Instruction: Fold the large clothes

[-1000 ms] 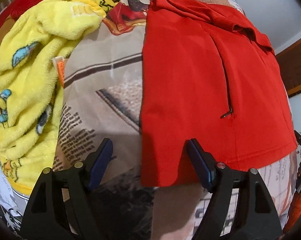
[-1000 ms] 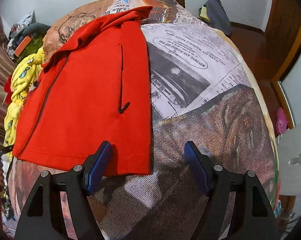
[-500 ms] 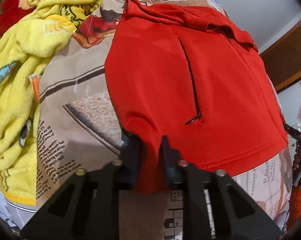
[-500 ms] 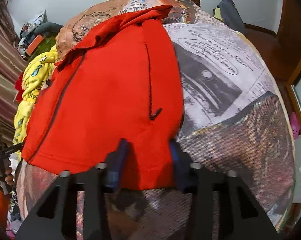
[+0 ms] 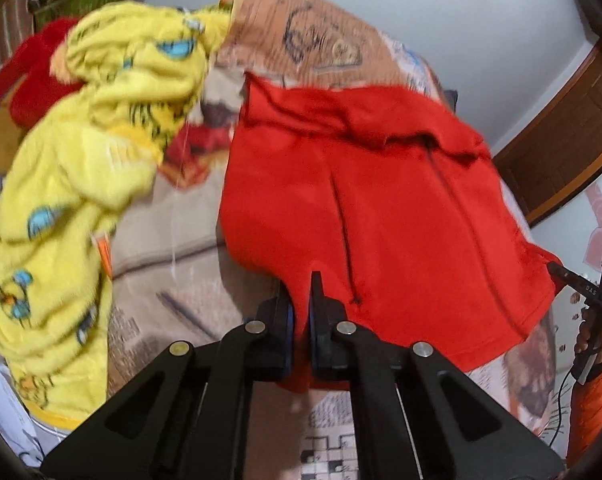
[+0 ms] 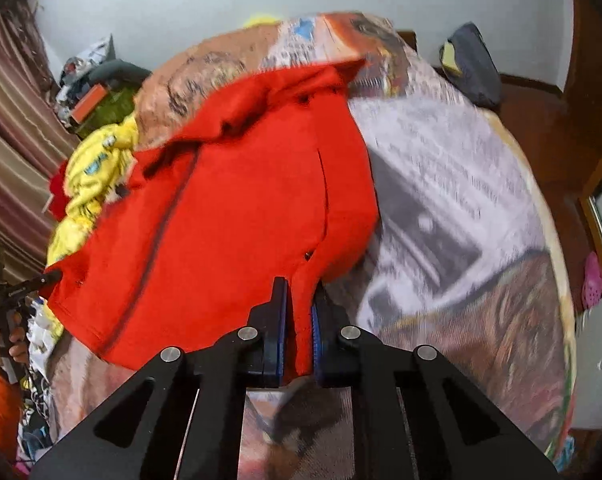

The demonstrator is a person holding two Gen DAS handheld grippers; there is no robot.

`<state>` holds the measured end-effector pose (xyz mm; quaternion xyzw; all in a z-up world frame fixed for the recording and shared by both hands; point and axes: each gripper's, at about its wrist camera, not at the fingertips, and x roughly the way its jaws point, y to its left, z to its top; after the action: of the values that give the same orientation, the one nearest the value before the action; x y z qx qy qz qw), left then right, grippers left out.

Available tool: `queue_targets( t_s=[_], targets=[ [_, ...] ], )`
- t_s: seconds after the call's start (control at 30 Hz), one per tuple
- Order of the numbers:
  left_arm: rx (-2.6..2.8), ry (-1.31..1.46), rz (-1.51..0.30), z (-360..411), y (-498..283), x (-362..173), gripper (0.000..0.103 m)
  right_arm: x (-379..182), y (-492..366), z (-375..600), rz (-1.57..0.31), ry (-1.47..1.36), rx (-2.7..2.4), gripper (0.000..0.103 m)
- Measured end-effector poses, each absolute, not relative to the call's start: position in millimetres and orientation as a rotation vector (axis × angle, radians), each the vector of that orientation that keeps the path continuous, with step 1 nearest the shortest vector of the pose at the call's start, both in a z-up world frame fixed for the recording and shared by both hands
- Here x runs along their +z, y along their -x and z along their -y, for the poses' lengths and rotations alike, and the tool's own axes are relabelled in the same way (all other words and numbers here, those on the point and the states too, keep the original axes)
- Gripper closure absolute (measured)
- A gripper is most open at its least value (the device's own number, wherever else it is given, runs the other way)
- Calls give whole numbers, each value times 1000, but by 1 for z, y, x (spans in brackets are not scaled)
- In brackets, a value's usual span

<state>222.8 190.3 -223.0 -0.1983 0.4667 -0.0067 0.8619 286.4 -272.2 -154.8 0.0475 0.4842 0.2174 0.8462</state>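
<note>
A red zip jacket (image 5: 381, 216) lies on a bed covered with a newspaper-print blanket (image 5: 173, 248). My left gripper (image 5: 301, 300) is shut on the jacket's near left hem corner, and the cloth rises off the bed there. In the right wrist view the same red jacket (image 6: 229, 224) shows with its centre zip and a pocket zip. My right gripper (image 6: 299, 304) is shut on the near right hem corner, which is pulled up between the blue pads. The hem between the two corners hangs slack above the blanket (image 6: 461, 240).
A yellow fleece garment (image 5: 81, 200) is heaped on the left of the bed, with a red plush item (image 5: 37, 80) behind it. Clutter and a striped curtain (image 6: 13, 140) stand at the left. A dark bag (image 6: 473, 64) and wooden floor lie beyond the bed's right side.
Both grippers went from open at the hem corners to shut on them, then rose, lifting the jacket's near edge off the blanket.
</note>
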Motion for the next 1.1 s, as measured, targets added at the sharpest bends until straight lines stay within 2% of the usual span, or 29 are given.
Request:
queue_targets(
  t_s=[0.33, 0.57, 0.87, 1.1],
  targets=[
    [-22, 428, -797, -203, -279, -149, 98, -93, -331, 238, -849, -8, 502, 94],
    [40, 410, -730, -217, -350, -117, 99, -65, -399, 224, -777, -15, 472, 94],
    [129, 363, -731, -233, -450, -126, 99, -70, -501, 201, -793, -35, 405, 94],
    [217, 319, -815, -240, -522, -178, 99, -118, -560, 182, -895, -31, 350, 94]
  ],
)
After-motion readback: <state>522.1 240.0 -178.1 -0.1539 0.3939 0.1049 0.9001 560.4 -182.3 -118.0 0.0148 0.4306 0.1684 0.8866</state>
